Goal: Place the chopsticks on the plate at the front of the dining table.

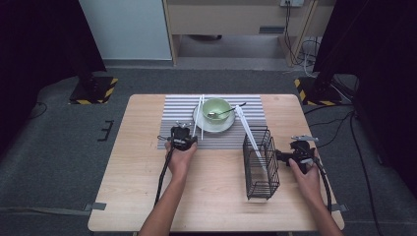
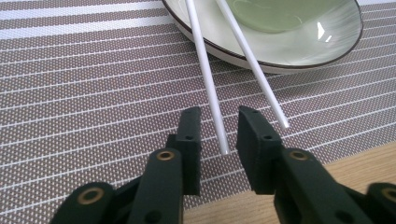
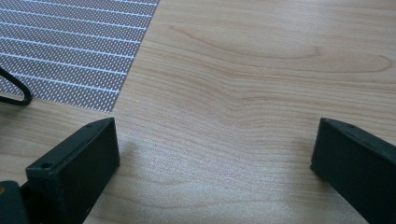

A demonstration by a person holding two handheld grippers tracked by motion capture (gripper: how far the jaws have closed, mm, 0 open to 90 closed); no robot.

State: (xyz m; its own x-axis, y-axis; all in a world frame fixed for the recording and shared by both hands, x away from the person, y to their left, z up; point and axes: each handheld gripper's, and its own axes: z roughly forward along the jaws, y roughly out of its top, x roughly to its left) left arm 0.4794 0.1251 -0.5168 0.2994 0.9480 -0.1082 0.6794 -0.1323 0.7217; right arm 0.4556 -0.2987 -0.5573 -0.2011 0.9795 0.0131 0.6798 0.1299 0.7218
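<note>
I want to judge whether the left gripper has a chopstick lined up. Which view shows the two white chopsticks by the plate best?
The left gripper view: both white chopsticks run large off the plate, one tip lying between the left gripper jaws, untouched. The high view shows them as thin lines beside the bowl.

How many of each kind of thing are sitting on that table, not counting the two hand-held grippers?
White chopsticks: 3, two leaning on the plate, one sticking out of the basket
Green bowl: 1
Plate: 1
Spoon in the bowl: 1
Black wire basket: 1
Striped placemat: 1
Total: 8
</note>
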